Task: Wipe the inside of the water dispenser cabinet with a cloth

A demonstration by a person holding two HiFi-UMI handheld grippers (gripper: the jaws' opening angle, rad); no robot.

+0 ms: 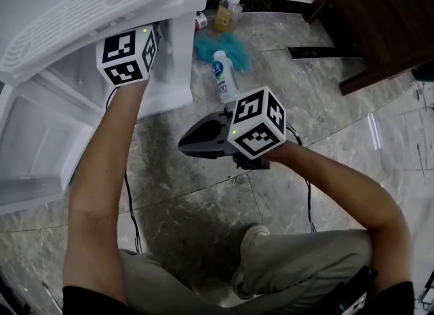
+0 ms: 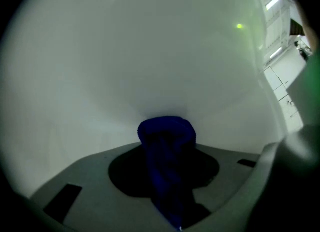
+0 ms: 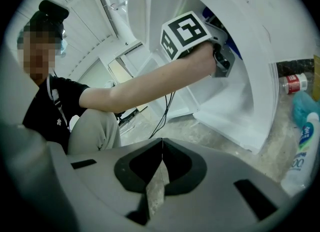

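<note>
The left gripper (image 1: 127, 56) reaches into the water dispenser cabinet (image 1: 178, 69), and its jaws are clamped on a dark blue cloth (image 2: 167, 148) bunched between them. The wad of cloth sticks out past the tips and appears to press against the white inner wall (image 2: 150, 51) straight ahead of the claw. The rest of the cloth trails back down between the jaws. The right gripper (image 1: 193, 142) hangs outside the cabinet, above the marble floor (image 1: 325, 123). Its jaws are pressed together with nothing between them, and they point toward the cabinet's open side. Beyond its tips and off to their right, a white bottle (image 1: 224, 76) is on the floor. A teal fluffy thing (image 1: 220, 45) sits just past the bottle, and a yellowish bottle (image 1: 227, 13) is farther off.
</note>
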